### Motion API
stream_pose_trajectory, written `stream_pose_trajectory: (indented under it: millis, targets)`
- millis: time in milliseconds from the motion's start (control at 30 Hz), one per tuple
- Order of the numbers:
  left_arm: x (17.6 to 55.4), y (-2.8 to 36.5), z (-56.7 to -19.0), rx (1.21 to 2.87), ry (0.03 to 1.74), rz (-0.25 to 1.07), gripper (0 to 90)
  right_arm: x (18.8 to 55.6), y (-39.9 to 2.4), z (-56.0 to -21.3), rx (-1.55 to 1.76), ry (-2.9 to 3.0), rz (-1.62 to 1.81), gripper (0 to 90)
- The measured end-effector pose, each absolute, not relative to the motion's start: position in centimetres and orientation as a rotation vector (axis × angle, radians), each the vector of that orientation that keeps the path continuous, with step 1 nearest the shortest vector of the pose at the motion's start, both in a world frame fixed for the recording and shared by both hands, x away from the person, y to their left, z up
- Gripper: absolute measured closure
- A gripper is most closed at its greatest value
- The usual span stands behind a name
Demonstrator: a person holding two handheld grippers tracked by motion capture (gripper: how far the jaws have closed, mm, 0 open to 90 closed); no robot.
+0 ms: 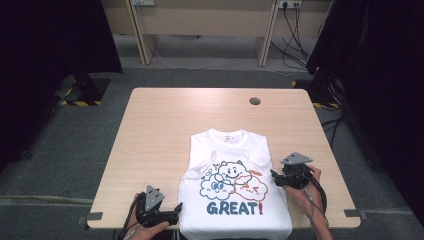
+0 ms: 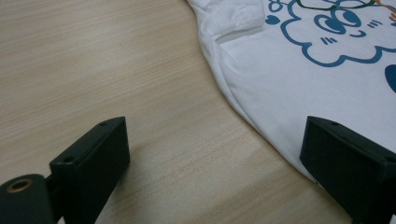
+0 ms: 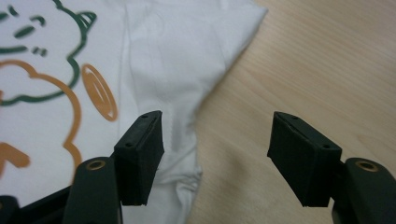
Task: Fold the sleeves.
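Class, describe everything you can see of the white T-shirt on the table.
The white printed T-shirt lies flat, front up, on the light wooden table, collar pointing away from the person and hem at the near edge. It looks like soft cotton. Its sleeves are folded in along both sides. The print shows three smiling clouds in green, blue and orange above the blue word GREAT with a red exclamation mark. The fabric is smooth, with slight creases at the sleeve folds.

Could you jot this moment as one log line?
shirt: flat, sleeves folded in | left tongs: open at its edge | right tongs: open at its edge
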State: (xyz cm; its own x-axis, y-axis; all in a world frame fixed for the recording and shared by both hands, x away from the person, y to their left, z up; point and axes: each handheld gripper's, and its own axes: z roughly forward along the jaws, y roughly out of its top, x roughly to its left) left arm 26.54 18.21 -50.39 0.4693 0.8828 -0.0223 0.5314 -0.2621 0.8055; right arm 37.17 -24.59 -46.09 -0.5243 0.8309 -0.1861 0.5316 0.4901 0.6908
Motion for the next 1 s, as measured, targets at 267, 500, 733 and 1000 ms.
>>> stream_pose_trajectory:
  millis: [267,500,733,1000]
  targets:
    - [26.5,18.2,-50.4,1.933,1.177,0.569,7.2,37.2,-24.3,-46.7,1.123,2.288,0.746,32.2]
    - [26.5,18.2,-50.4,1.933,1.185,0.570,7.2,37.1,-24.2,-46.5,1.171,2.272,0.842,24.2]
    - [26.5,18.2,-50.2,1.951,1.186,0.559,6.4,36.2,-24.1,-46.5,1.141,2.296,0.882,23.7]
    - [26.8,17.8,-49.2,1.965,1.152,0.578,5.5,35.3,-24.1,-46.9,1.131,2.334,0.899,23.8]
